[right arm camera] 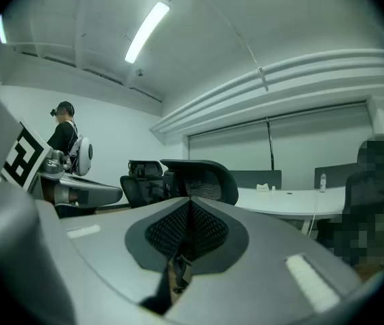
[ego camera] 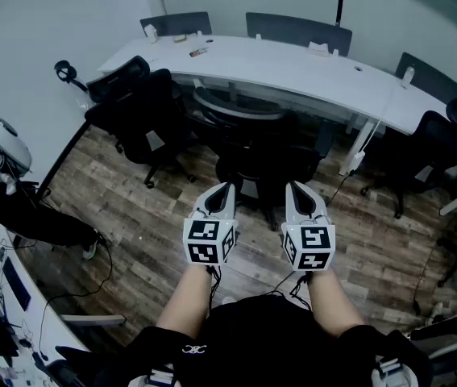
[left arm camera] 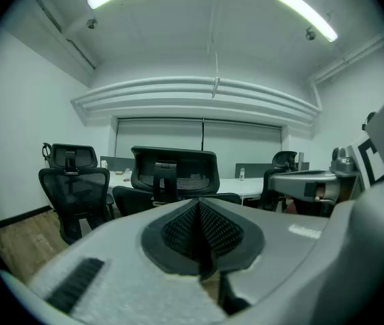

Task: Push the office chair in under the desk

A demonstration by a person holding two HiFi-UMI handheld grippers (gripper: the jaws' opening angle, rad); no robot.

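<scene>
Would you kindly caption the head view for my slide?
Left gripper and right gripper, both shut, face the office chair before the white desk.

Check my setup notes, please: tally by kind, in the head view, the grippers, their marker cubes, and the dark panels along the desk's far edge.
Grippers: 2
Marker cubes: 2
Dark panels: 3
Total: 7
</scene>
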